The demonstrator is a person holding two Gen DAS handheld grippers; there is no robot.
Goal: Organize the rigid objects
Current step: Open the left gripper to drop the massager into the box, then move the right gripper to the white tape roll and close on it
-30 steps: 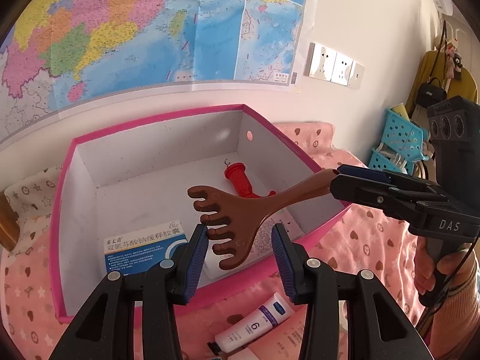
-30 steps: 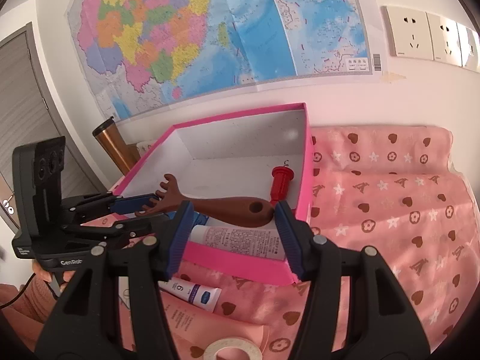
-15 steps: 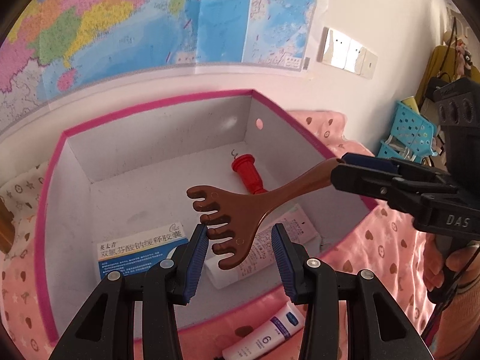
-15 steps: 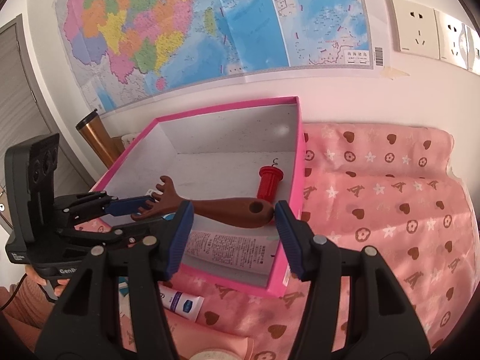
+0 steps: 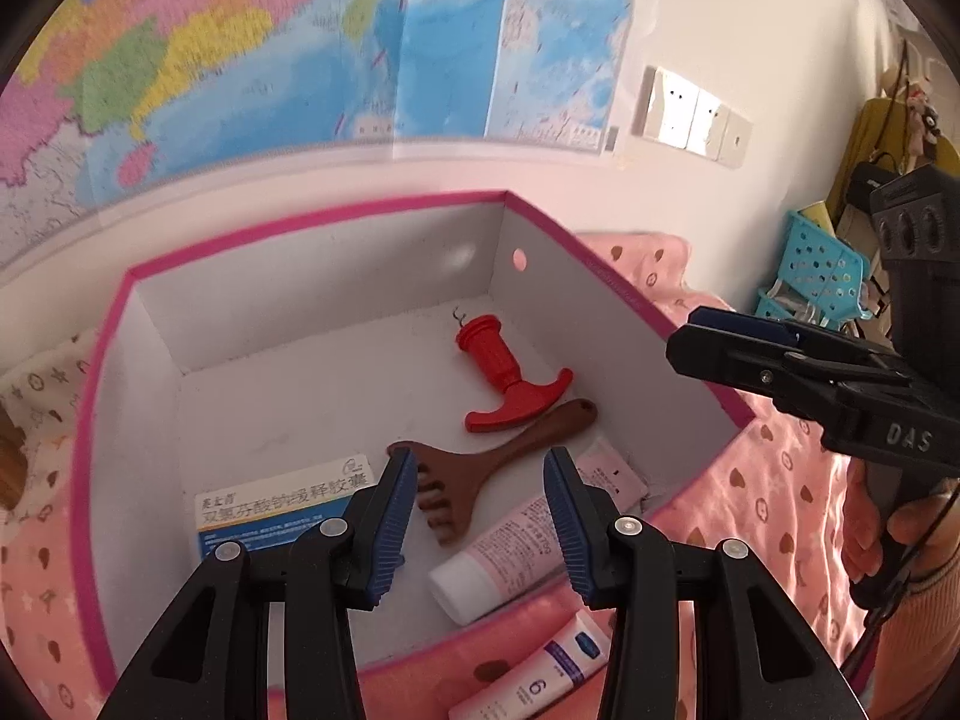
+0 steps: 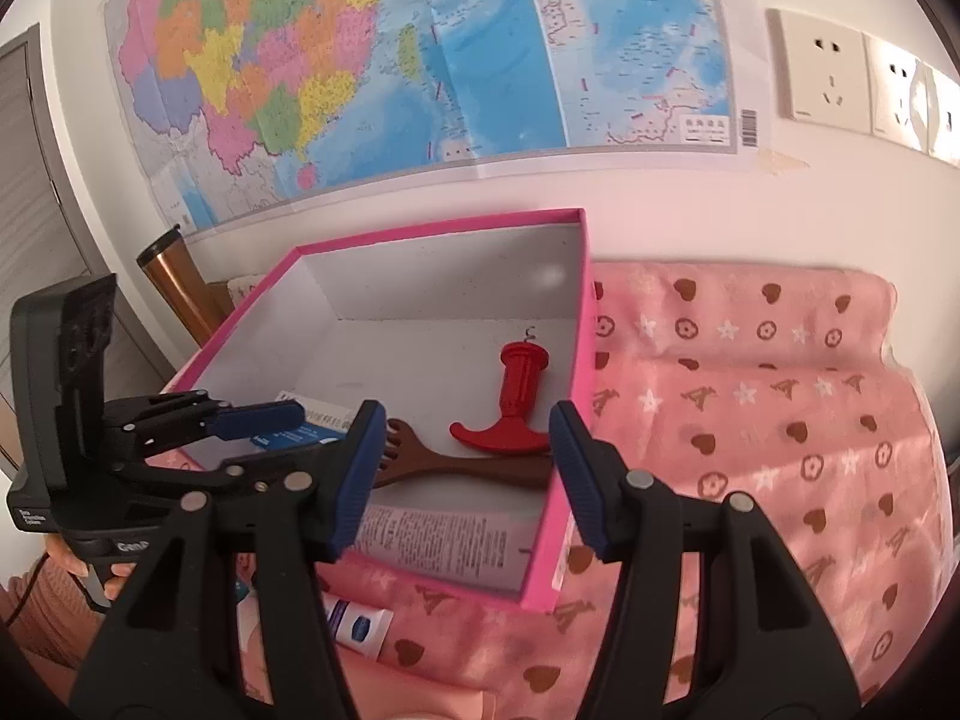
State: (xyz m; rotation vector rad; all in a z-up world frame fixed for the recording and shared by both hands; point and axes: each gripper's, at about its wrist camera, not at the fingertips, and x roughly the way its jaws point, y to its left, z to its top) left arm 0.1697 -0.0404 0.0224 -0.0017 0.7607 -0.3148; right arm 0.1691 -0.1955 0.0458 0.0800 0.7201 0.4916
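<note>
The brown back scratcher (image 5: pixel 480 471) is lying on the floor of the pink-rimmed box (image 5: pixel 606 276), its comb-like claw end pointing toward the near wall and its handle running up to the right; the handle is passing just beneath the crossbar of the red T-handled corkscrew (image 5: pixel 507 378), which is lying beside it with its ribbed barrel aimed at the far wall; whether the two are touching I cannot tell; a blue-and-white medicine carton (image 5: pixel 279 507) is lying flat at the near left of the box, and a pale pink tube (image 5: pixel 528 546) with a white cap is lying at the near right, its flat end under the scratcher's handle; the scratcher is looking glossy, one-piece and dark chocolate in colour, with a hole near the handle's tip.

The left gripper (image 5: pixel 480 510) is hovering over the near edge of the box with its blue-padded jaws standing apart and nothing between them; the right gripper (image 6: pixel 462 474) is hovering at the box's right-hand corner, its jaws spread wider and gripping nothing.

Outside the box, a small white-and-blue tube (image 5: pixel 540 678) is lying on the pink patterned cloth (image 6: pixel 780 420) covering the worktop; a map (image 6: pixel 420 60) is hanging on the wall behind.
</note>
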